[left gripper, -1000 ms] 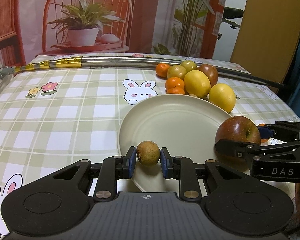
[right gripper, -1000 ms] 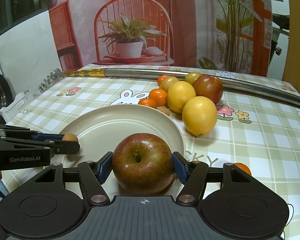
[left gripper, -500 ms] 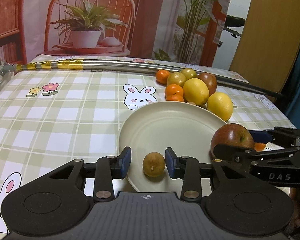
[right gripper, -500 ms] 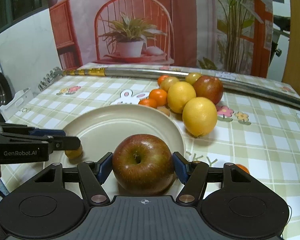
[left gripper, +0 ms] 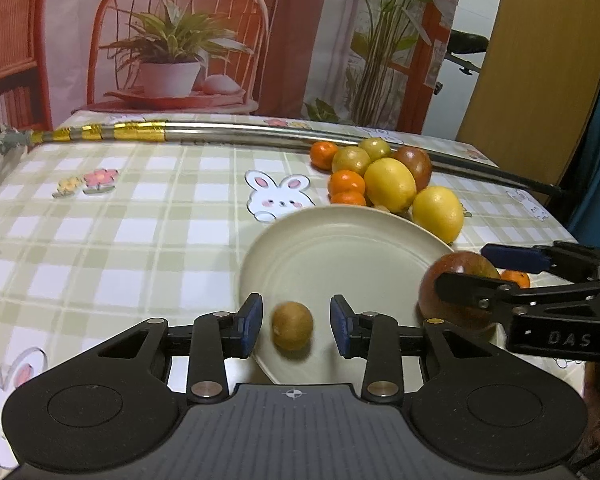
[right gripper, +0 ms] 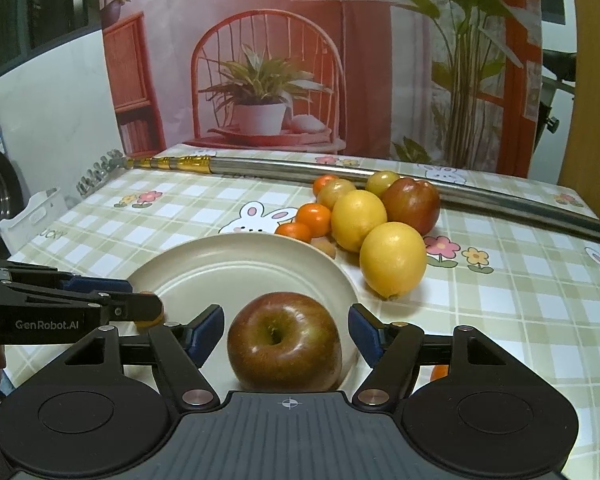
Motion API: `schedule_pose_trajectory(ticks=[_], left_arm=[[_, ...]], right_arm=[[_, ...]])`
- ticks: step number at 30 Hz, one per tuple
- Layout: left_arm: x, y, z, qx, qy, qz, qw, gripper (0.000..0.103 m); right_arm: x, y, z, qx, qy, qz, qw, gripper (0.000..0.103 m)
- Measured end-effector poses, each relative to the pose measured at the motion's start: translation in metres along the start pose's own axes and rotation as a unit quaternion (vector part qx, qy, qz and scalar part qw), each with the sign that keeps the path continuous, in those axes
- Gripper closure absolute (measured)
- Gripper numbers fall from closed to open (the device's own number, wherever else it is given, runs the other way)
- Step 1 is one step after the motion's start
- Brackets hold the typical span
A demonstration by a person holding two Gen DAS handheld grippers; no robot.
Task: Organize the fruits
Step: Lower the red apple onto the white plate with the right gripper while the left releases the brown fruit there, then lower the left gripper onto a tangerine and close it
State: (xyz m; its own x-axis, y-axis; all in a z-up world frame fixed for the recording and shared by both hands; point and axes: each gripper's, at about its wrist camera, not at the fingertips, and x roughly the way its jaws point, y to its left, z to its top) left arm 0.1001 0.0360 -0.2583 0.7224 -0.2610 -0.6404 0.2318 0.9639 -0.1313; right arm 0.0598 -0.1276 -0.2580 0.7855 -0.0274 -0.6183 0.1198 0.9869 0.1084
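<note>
A cream plate [left gripper: 340,248] lies on the checked tablecloth; it also shows in the right wrist view [right gripper: 228,264]. A small brown fruit [left gripper: 292,325] rests on the plate's near edge between the fingers of my open left gripper [left gripper: 296,324], with gaps on both sides. A red apple [right gripper: 284,340] sits on the plate's near right edge between the fingers of my open right gripper [right gripper: 286,332], not touched. The apple [left gripper: 456,280] and right gripper show at the right of the left wrist view.
A pile of fruit lies behind the plate: two lemons [right gripper: 392,258], several tangerines [right gripper: 314,218], greenish fruits [right gripper: 334,192] and another red apple [right gripper: 412,204]. A metal pole [right gripper: 340,170] runs across the back of the table. A tangerine [left gripper: 514,278] lies right of the plate.
My left gripper opened and let the small brown fruit down onto the plate. My right gripper opened off the apple, which now rests on the plate.
</note>
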Motion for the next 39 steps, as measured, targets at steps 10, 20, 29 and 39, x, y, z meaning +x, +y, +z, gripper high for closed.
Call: schedule_pose_trajectory(ticks=[10,20,29,39], left_arm=[[-0.023,0.019,0.057,-0.021,-0.023,-0.031,0.999,0.064],[0.015,-0.002,0.11,0.009,0.044,-0.112,0.9927,0.065],[0.093,-0.026,0.123,0.015,0.124,-0.124,0.9844,0.065],[0.143,-0.009,0.128,-0.079,0.173,-0.12,0.9744,0.065]], right_arm=[[-0.025,-0.034,0.046,0.021,-0.042,-0.021,0.999,0.038],[-0.032,-0.091,0.094,0.048,-0.039,-0.072,0.996,0.038],[-0.013,-0.118,0.1,0.061,-0.023,-0.079,0.995,0.038],[0.005,-0.141,0.085,0.105,-0.005,-0.071,0.992,0.038]])
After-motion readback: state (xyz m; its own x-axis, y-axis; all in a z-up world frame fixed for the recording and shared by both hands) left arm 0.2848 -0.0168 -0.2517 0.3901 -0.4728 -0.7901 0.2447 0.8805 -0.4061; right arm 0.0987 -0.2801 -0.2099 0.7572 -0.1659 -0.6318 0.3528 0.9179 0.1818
